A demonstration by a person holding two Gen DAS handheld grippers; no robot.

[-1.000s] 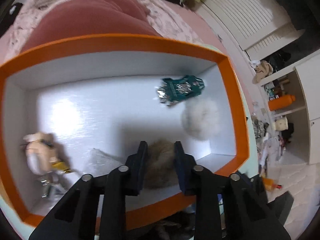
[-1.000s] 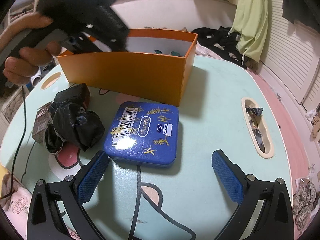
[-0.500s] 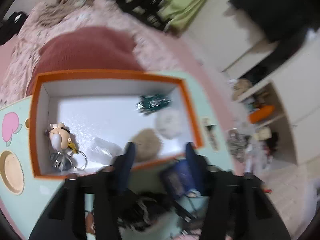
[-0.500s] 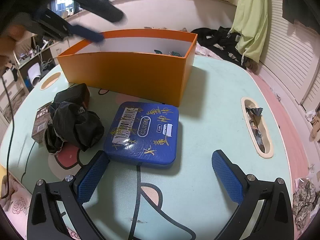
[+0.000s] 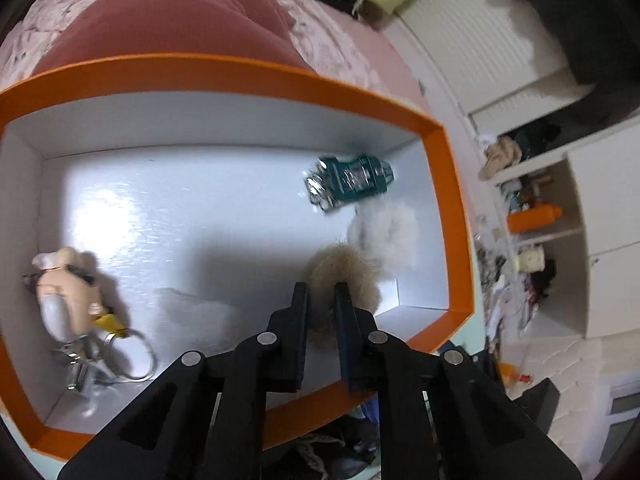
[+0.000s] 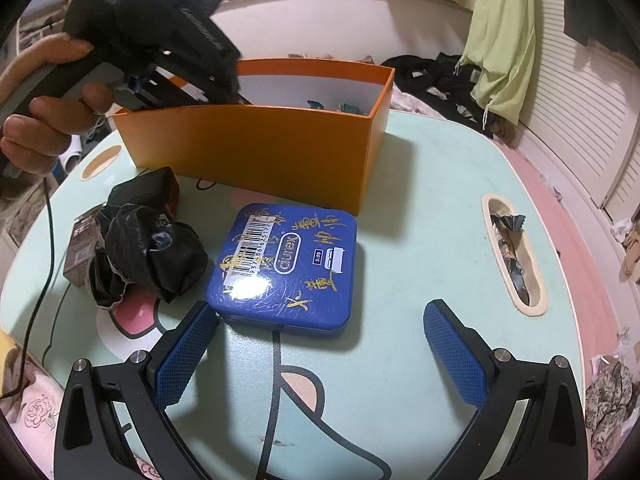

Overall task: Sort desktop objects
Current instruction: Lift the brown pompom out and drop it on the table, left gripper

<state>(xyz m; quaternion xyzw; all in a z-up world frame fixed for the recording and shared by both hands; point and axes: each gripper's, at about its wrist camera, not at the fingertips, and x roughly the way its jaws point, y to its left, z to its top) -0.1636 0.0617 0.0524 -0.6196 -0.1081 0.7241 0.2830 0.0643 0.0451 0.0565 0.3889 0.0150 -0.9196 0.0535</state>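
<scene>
One orange cardboard box with a white lining (image 5: 256,76) stands at the far side of a pale mint tabletop printed with a cartoon figure (image 6: 432,208), and five things lie inside it: one crumpled dark green foil wrapper (image 5: 348,178) toward the far right, one white fluffy pom-pom (image 5: 390,236) just near of it, one tan fluffy pom-pom (image 5: 346,276) touching the white one, one clear crumpled plastic bag (image 5: 196,312) at the near middle, and one small doll figure on a metal key ring (image 5: 68,292) at the left. The left gripper (image 5: 320,300) reaches down over the box's near wall, its jaws just drawn in to a narrow slot with the tan pom-pom's fur between them; whether the pads truly pinch it cannot be told. A hand (image 6: 44,120) holds that tool at the box's left end. Outside the box, on the near tabletop, sit one blue square tin (image 6: 288,268) marked "durex" with a white barcode sticker and gold scrawled characters, one crumpled black plastic bag (image 6: 156,256) to its left, one black pouch (image 6: 148,190) beyond that, and one small brown carton (image 6: 82,248) at the far left. The right gripper (image 6: 320,344) hovers near of the tin, fingers spread wide and empty. One slot in the tabletop at right (image 6: 496,204) holds crumpled wrappers.
</scene>
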